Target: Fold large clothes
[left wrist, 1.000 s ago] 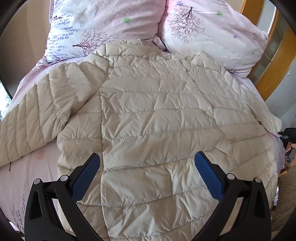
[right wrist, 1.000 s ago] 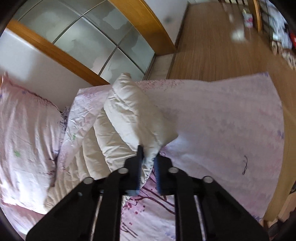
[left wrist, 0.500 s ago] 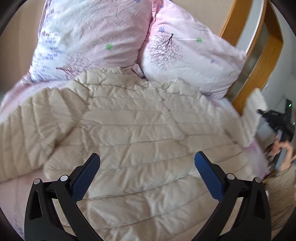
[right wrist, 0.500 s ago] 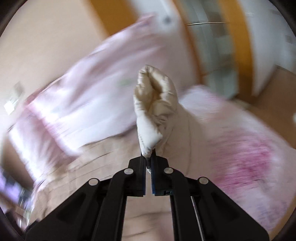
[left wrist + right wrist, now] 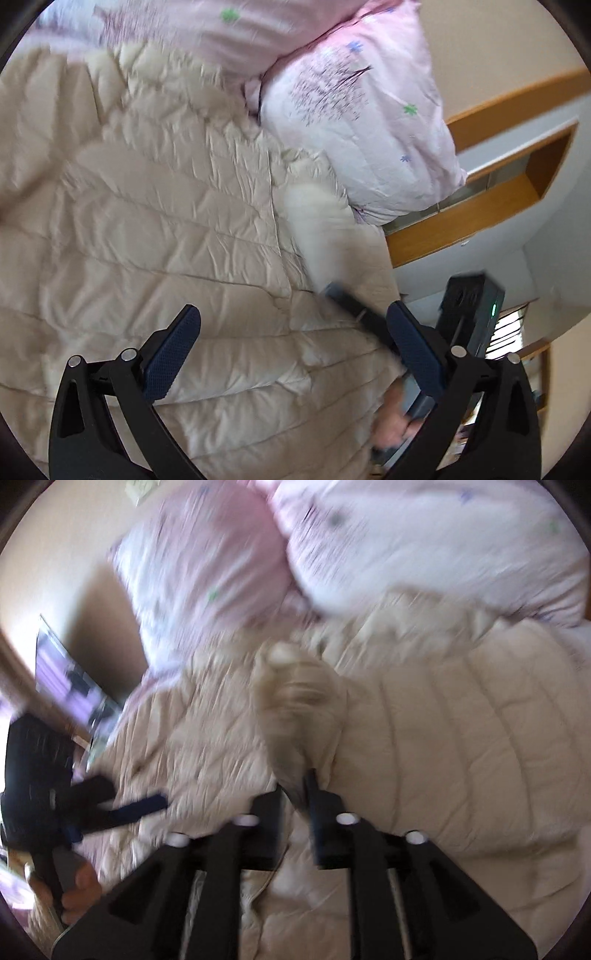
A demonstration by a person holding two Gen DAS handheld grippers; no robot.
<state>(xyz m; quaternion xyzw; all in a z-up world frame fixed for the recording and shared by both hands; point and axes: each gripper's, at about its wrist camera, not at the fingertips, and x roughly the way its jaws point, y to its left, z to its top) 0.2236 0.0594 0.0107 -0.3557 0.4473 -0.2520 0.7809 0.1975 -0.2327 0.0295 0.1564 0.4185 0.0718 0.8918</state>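
Sleeve (image 5: 295, 701) swung over from the bed's edge onto the coat (image 5: 147, 221), spread flat on the bed below the pillows (image 5: 362, 122). Right gripper (image 5: 295, 794) now opening, sleeve between its fingers. Left gripper (image 5: 291, 354) wide, empty. One sleeve nearly folded in.

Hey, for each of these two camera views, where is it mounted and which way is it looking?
Left wrist: on the left claw, angled down over the cream quilted jacket toward the pillows; its open blue-padded fingers show.
Right wrist: on the right claw, facing the pillows too; its jaws are opening, the jacket sleeve between them.
Shared: jacket, pillows; each view catches the other claw.
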